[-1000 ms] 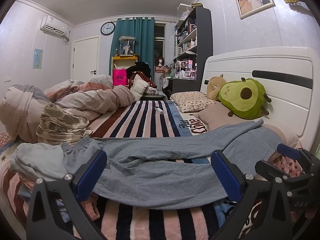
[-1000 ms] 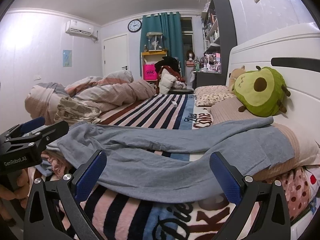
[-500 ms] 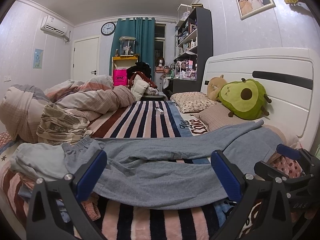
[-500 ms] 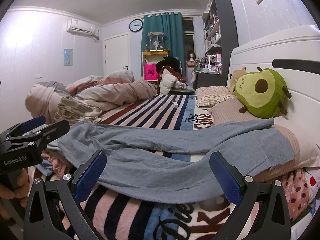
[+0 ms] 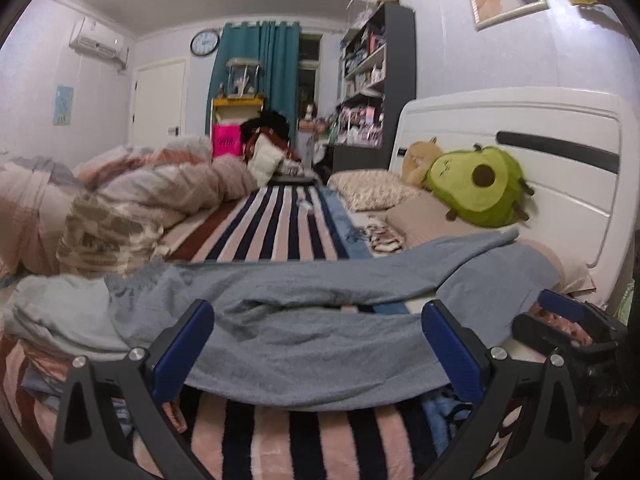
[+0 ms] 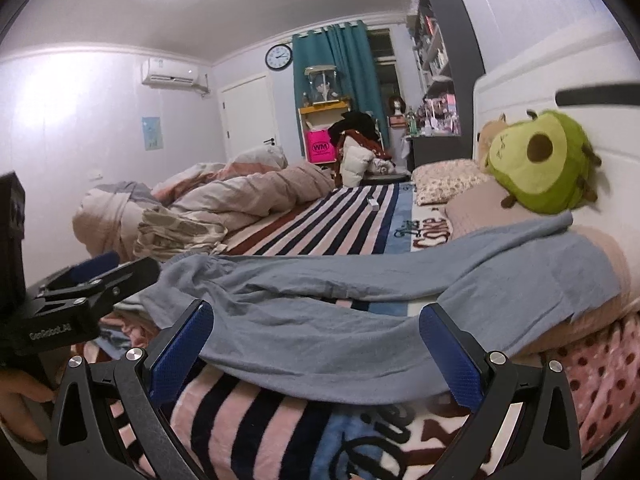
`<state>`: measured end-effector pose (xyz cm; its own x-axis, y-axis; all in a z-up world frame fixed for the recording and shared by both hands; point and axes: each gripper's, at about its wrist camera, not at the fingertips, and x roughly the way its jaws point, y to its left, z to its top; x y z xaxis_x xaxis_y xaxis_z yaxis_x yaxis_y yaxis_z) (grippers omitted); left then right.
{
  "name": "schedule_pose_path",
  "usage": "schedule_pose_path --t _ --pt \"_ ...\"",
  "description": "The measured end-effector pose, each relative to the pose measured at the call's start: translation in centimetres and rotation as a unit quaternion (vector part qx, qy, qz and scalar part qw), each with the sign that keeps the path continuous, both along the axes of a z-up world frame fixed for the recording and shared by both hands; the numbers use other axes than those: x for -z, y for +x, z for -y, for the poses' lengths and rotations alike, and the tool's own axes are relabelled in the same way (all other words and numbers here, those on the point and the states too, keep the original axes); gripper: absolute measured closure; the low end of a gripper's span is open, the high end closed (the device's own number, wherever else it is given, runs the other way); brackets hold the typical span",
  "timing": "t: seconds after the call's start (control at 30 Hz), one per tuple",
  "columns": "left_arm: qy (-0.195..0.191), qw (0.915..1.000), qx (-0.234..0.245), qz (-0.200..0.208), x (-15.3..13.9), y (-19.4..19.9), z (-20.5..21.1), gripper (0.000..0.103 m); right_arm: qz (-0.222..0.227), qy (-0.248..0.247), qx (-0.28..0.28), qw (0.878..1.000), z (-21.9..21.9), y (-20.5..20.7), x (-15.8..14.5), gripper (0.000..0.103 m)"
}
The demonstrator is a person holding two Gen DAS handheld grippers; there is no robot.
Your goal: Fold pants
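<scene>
Grey-blue pants [image 5: 304, 320] lie spread across the striped bed, waistband at the left, legs running right up onto a beige pillow [image 5: 424, 220]; they also show in the right wrist view [image 6: 360, 304]. My left gripper [image 5: 318, 344] is open and empty, its blue pads just in front of the near pant leg. My right gripper [image 6: 316, 348] is open and empty, close to the near edge of the same leg. Each gripper appears in the other's view: the right one at the right edge [image 5: 572, 328], the left one at the left edge [image 6: 92, 280].
A striped blanket [image 5: 288, 232] covers the bed. A bunched duvet [image 5: 152, 188] and folded patterned cloth [image 5: 104, 236] lie at the left. A green avocado plush [image 5: 476, 188] leans on the white headboard [image 5: 560, 152]. Other clothes [image 5: 52, 312] lie under the waistband.
Both grippers have tilted and moved a little closer to the pants; the views are slightly blurred by the motion. The pants have not moved, and both grippers stay open.
</scene>
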<state>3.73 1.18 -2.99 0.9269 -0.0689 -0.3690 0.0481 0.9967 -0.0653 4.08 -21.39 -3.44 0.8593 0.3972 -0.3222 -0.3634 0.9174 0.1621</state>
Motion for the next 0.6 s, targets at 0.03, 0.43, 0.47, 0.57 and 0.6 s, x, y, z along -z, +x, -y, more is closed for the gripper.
schedule_pose_path --t 0.03,0.43,0.47,0.57,0.6 --pt "-0.004 0.9999 -0.007 -0.013 0.5 0.6 -0.4 0.001 -0.01 -0.004 0.008 1.0 0.4 0.7 0.6 0.001" --pt "-0.052 0.9941 -0.03 -0.091 5.2 6.0 -3.7 0.001 -0.086 0.03 0.033 0.995 4.8 5.6 5.0 0.025" --pt "-0.055 0.9931 -0.031 -0.099 5.7 6.4 -4.0 0.001 -0.095 0.021 0.042 0.994 5.1 6.1 5.6 0.03" --pt "-0.06 0.99 -0.04 -0.121 7.2 7.7 -4.8 0.001 -0.124 0.016 0.059 0.99 5.6 7.3 7.3 0.038" --pt "-0.063 0.9885 -0.041 -0.131 7.9 8.2 -5.2 0.001 -0.133 0.015 0.065 0.989 5.7 7.7 7.8 0.038"
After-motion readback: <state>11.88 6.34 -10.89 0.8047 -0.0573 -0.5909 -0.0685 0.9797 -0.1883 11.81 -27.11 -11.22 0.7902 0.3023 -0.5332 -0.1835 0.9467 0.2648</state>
